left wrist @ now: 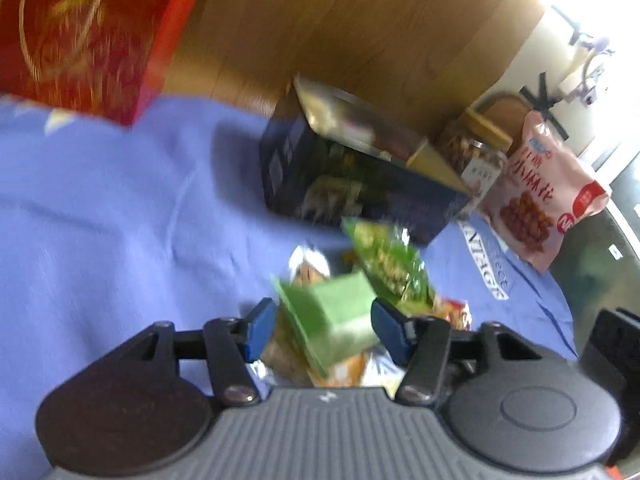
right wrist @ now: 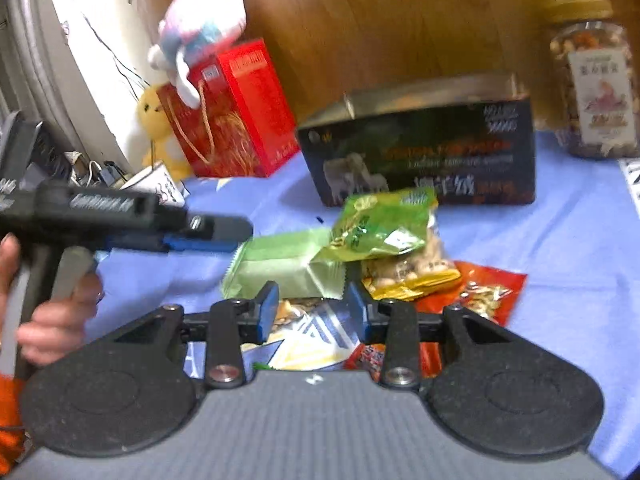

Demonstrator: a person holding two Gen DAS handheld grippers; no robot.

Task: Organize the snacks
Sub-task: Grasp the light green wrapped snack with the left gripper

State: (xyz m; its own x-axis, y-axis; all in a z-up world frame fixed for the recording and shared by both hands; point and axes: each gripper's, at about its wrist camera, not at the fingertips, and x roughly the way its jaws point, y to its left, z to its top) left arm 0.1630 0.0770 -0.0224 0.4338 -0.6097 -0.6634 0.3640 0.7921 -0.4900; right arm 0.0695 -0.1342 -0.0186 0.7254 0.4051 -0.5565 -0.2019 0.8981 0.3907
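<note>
- The left gripper [left wrist: 324, 330] hangs over the snack heap with its blue jaws apart; the pale green packet [left wrist: 336, 320] sits between them, and the blur hides whether either pad touches it
- The right gripper [right wrist: 314, 312] also stands with jaws apart, above a blue-and-white packet [right wrist: 308, 344] at the near edge of the heap, pressing on nothing
- In the right wrist view the pale green packet [right wrist: 280, 268] lies on the blue cloth [right wrist: 560, 240], its right end under a bright green nut bag [right wrist: 380, 220]
- A yellow peanut bag [right wrist: 408, 272] and a red packet [right wrist: 492, 292] lie to the right of these
- A dark open box [right wrist: 420, 152] stands just beyond the heap
- A nut jar [right wrist: 592, 80] stands far right, a red gift box [right wrist: 240, 112] far left with a plush toy [right wrist: 200, 28] on top
- A hand [right wrist: 52, 316] holds the left gripper's handle at the left edge
- A pink snack bag [left wrist: 548, 192] leans beside the jar in the left wrist view
</note>
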